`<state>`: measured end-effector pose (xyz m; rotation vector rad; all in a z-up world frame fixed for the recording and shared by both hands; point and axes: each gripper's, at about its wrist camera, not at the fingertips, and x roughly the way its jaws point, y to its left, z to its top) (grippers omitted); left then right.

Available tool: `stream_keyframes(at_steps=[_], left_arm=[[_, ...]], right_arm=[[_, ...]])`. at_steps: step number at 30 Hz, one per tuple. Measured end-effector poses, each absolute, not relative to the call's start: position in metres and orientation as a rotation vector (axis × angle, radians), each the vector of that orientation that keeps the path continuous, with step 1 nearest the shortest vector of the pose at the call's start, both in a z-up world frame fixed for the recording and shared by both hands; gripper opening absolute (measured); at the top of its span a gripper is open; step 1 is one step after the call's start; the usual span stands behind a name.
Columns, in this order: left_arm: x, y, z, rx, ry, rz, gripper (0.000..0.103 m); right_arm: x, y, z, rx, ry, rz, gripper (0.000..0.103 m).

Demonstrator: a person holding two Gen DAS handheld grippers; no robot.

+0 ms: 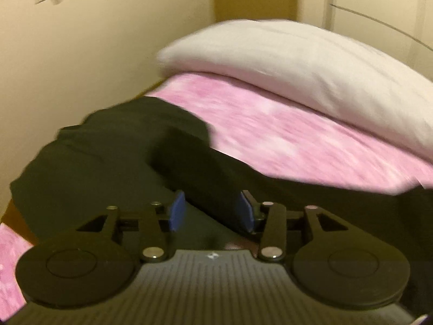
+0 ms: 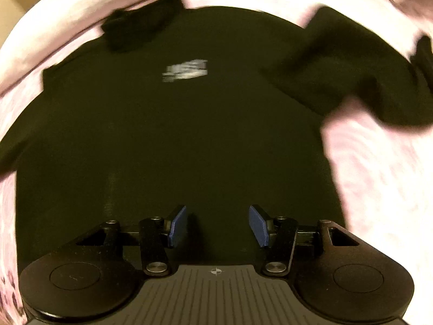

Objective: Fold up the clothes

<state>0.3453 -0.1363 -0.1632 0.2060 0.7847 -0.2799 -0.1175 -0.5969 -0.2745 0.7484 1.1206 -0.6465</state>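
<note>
Pink bedspread [image 1: 284, 135] carries a black shirt [image 2: 176, 135] spread mostly flat, near the bed's wall-side edge below the pillow [image 1: 297, 62]. Left gripper [image 1: 209, 211] and right gripper [image 2: 217, 226] both gape, holding nothing. Folding looks barely begun; sleeves still out.

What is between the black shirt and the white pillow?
Just pink sheet, bare, between shirt and pillow. The left wrist view shows it.
</note>
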Motion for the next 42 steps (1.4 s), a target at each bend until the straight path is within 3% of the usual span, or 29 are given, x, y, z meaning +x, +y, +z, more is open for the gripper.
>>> stream_keyframes(at_steps=[5,13,16,21,22,23,24,29,36,42], left_arm=[[0.242,-0.235,-0.172,0.319,0.831,-0.447,0.040],[0.061,-0.419,-0.197,0.452,0.883,-0.806,0.041],[0.013,-0.464,-0.200,0.443,0.911,-0.881,0.041],[-0.029,-0.495,-0.204,0.511,0.916,-0.941,0.045],[-0.031,-0.496,-0.204,0.533,0.914,-0.944,0.045],[-0.032,-0.497,-0.204,0.551,0.914,-0.944,0.045],[-0.029,-0.495,-0.206,0.560,0.921,-0.936,0.045],[-0.018,-0.499,-0.206,0.559,0.957,-0.881,0.045],[-0.028,-0.514,-0.195,0.585,0.928,-0.959,0.045],[-0.037,-0.512,-0.186,0.573,0.931,-0.966,0.045]], right_arm=[[-0.188,-0.660,-0.262,0.761,1.041,-0.713,0.055],[-0.230,-0.755,-0.266,0.452,1.043,-0.717,0.057],[-0.237,-0.787,-0.276,0.336,1.050,-0.710,0.069],[-0.248,-0.841,-0.291,0.144,1.057,-0.695,0.070],[-0.251,-0.851,-0.295,0.106,1.058,-0.692,0.057],[-0.253,-0.862,-0.298,0.067,1.059,-0.688,0.024],[-0.260,-0.867,-0.294,0.063,1.039,-0.738,0.021],[-0.356,-0.871,-0.253,0.205,0.842,-1.166,0.019],[-0.417,-0.870,-0.274,0.415,0.894,-1.269,0.021],[-0.426,-0.853,-0.269,0.546,0.901,-1.353,0.031]])
